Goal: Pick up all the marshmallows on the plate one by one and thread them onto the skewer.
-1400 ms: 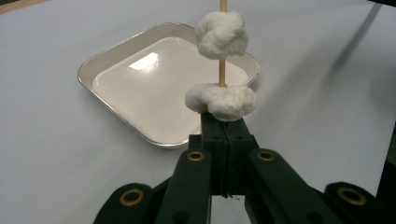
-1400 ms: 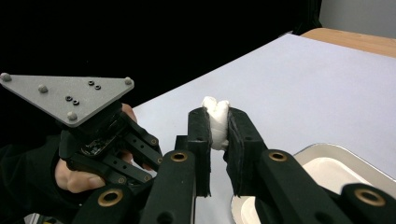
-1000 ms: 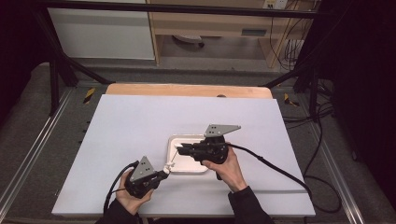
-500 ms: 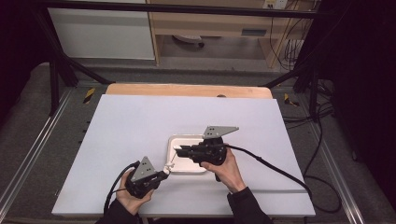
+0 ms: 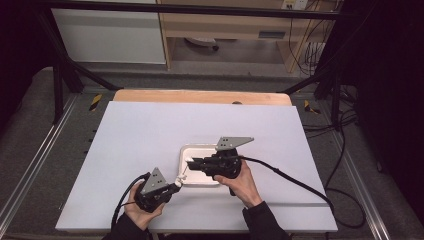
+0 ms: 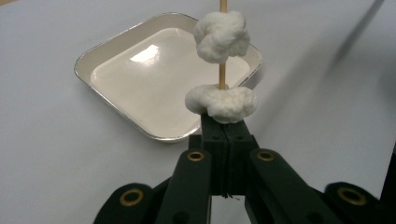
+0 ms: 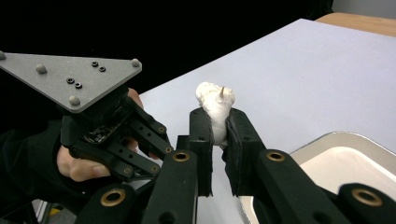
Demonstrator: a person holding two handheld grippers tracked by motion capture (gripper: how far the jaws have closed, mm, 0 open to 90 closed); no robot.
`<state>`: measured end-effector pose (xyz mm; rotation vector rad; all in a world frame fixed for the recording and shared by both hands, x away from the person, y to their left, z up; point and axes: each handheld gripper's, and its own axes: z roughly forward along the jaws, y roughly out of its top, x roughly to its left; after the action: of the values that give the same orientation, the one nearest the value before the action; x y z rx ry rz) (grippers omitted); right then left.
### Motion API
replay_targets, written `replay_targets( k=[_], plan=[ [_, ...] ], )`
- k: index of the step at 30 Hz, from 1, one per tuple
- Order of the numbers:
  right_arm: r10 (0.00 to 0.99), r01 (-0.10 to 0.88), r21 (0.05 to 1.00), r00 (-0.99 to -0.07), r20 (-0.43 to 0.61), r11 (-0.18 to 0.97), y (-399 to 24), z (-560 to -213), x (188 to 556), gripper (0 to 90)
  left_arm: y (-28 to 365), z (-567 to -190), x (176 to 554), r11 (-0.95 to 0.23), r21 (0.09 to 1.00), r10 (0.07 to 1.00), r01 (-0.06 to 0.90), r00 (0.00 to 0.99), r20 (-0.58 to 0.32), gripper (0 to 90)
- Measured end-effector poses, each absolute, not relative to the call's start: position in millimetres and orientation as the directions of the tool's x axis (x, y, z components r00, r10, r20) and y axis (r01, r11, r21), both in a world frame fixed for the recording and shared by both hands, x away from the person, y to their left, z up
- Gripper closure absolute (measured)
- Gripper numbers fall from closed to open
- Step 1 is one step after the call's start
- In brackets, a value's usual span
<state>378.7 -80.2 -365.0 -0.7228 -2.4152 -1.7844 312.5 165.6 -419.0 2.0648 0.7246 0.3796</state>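
White and soft-looking, two marshmallow-like lumps sit threaded on a thin wooden skewer (image 6: 222, 70). The left gripper view shows this plainly: the left hand-held gripper (image 6: 223, 140) has its jaws pressed together on the skewer's lower end, the lower lump (image 6: 222, 102) resting right on the jaw tips and the upper lump (image 6: 220, 35) a little further along the stick. The skewer's far end is cut off by the top edge of that view.

The right gripper view shows what that one does not: the right hand-held gripper (image 7: 218, 128) is closed on a white lump (image 7: 215, 109), its pads squeezing both sides, and the skewer's pointed tip pokes out of the lump's top. Which of the two lumps this is cannot be told from that view alone. The left hand and its grey plate show beyond, at that picture's left.

In the high view the two hand-held grippers meet at the near left corner of a shallow white tray (image 5: 192, 150) with a metal rim; the left one (image 5: 176, 184) points up and right, the right one (image 5: 192, 161) lies over the tray. The lumps are too small there to tell apart.

The tray looks bare inside. The white bench (image 5: 150, 130) lies open to the left, right and far side of the tray; both forearms cross its near edge.
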Motion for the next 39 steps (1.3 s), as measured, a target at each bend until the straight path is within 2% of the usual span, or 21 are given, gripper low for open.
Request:
replay_targets(
  k=[29,34,39],
  plan=[
    [0.323,0.408,0.885,-0.888,0.327,0.226,-78.3,-373.5,377.8,82.8,164.1,-418.4,313.4,-0.44,0.828,0.615,0.348,0.789,-0.005,89.1],
    [0.335,0.396,0.895,-0.887,0.317,0.204,-79.3,-370.8,378.2,77.8,165.6,-417.5,315.2,-0.435,0.829,0.616,0.351,0.788,-0.011,89.1],
    [0.365,0.378,0.903,-0.886,0.288,0.206,-78.4,-371.8,376.8,62.7,163.6,-418.1,314.7,-0.435,0.831,0.612,0.345,0.791,-0.008,89.1]
  ],
)
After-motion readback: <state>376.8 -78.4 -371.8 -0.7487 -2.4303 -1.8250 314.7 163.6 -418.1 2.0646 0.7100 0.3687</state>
